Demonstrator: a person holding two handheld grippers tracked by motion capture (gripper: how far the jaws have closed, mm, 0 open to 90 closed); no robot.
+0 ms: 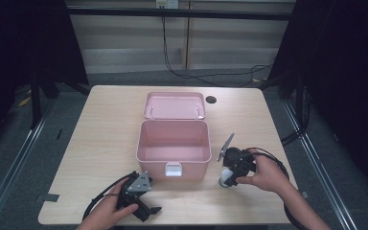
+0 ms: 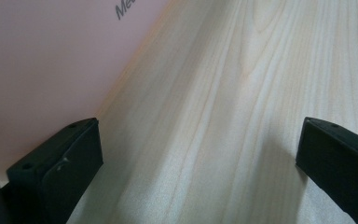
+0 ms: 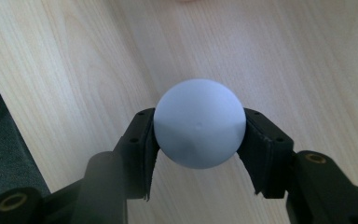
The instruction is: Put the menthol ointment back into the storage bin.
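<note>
Jaws of the right gripper (image 3: 198,135) clamped on either side of a pale, bluish-white ball (image 3: 199,122), low in the centre of the right gripper view, pads pressed to its flanks above bare wood grain. Same ball (image 1: 226,178) seen in the high view at lower right of centre, held just off the right front corner of the pink box (image 1: 173,148), down at or very near the surface (image 1: 105,124); contact with the wood not clear from here. Right hand (image 1: 263,173) wrapped round the tool, cable looping behind. Jaws of the left gripper (image 2: 198,154) spread wide and holding nothing, pink wall at upper left of the left gripper view, wood between the pads. Left gripper (image 1: 139,194) resting near the bottom edge of the high view, left of centre, close to the box front. Box open, hinged lid (image 1: 174,105) thrown back toward the upper middle of the frame, interior bare as far as visible. Judged progress: grasp secured, box ready; lift, carry over the rim and release inside yet to come, possibly the lid to close afterwards.
</note>
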